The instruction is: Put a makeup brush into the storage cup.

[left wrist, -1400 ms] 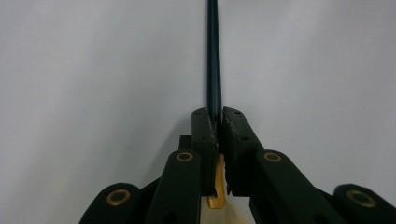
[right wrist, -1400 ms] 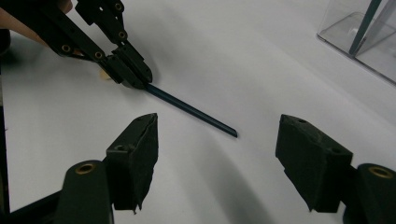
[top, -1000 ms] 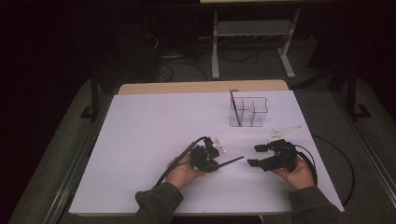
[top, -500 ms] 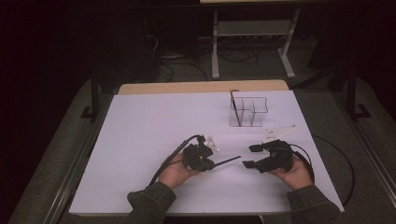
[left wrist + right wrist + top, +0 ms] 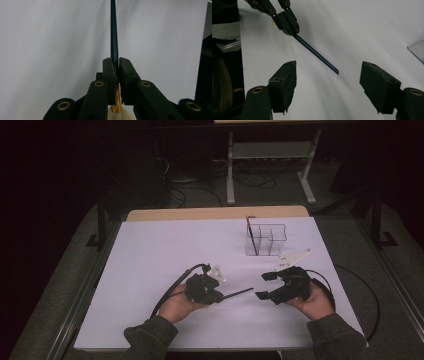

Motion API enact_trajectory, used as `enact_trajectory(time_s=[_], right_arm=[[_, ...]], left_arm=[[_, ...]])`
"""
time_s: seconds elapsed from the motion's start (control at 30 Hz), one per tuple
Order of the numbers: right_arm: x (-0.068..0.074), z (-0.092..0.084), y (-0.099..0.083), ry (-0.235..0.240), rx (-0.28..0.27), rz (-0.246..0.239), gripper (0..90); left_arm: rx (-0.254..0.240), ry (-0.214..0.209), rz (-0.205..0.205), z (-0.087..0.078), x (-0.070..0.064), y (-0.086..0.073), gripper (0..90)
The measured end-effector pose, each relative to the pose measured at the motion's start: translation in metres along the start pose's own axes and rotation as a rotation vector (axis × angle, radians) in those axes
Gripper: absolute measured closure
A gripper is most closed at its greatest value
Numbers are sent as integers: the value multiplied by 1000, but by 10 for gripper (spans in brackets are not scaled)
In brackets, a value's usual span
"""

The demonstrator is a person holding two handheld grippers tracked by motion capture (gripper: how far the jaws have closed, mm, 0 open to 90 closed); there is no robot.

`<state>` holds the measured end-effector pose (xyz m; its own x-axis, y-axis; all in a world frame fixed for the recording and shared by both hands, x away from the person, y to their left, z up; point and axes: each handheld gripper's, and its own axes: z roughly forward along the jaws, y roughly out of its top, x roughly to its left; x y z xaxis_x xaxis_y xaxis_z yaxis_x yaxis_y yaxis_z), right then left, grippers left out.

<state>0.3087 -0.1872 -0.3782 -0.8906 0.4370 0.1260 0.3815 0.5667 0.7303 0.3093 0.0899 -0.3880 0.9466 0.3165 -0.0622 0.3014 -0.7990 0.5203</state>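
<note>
Left gripper [image 5: 117,68] fingers pinched tight on a dark paintbrush [image 5: 113,32] near its gold ferrule; handle juts straight out past the tips, clear of the white desk [image 5: 150,250]. Right gripper [image 5: 332,82] fingers spread wide, holding nothing; the handle's end hangs just ahead of their gap, untouched. Clear organizer [image 5: 267,240] sits well beyond both.

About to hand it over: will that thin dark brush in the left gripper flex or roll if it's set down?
The brush sticks out straight from the shut left gripper, so probably stiff. Its slim, seemingly round handle would likely roll on the smooth table. It looks light.
</note>
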Motion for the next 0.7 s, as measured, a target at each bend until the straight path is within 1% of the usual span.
enact_trajectory(time_s=[0.1, 0.17, 0.2, 0.23, 0.27, 0.3, 0.33, 0.37, 0.4, 0.57, 0.7], right_arm=[[2, 0, 6, 6, 7, -15, 288], [4, 0, 10, 11, 13, -22, 288], [5, 0, 12, 12, 14, -31, 289], [6, 0, 14, 15, 14, -34, 289], [7, 0, 16, 17, 19, -36, 289], [7, 0, 18, 21, 20, -48, 289], [8, 0, 20, 17, 23, -54, 290], [9, 0, 22, 17, 26, -62, 290], [10, 0, 24, 24, 29, -53, 290], [13, 1, 33, 43, 34, -92, 293], [16, 2, 41, 55, 43, -114, 297]], left_arm=[[-20, -4, -17, -4, -2, -2, 840], [-24, -3, -15, -7, -2, -4, 840], [-10, -6, 5, -9, -1, -4, 841], [-19, -6, -6, -11, -2, -5, 840], [-27, -7, -8, -12, -2, -6, 841], [-26, -8, -11, -13, -3, -6, 840], [-27, -8, -2, -14, -2, -7, 841], [-24, -8, -4, -15, -3, -7, 841], [-29, -7, -3, -16, -3, -7, 840], [-31, -18, 13, -22, -5, -8, 840], [-29, -11, 29, -26, -7, -8, 841]])
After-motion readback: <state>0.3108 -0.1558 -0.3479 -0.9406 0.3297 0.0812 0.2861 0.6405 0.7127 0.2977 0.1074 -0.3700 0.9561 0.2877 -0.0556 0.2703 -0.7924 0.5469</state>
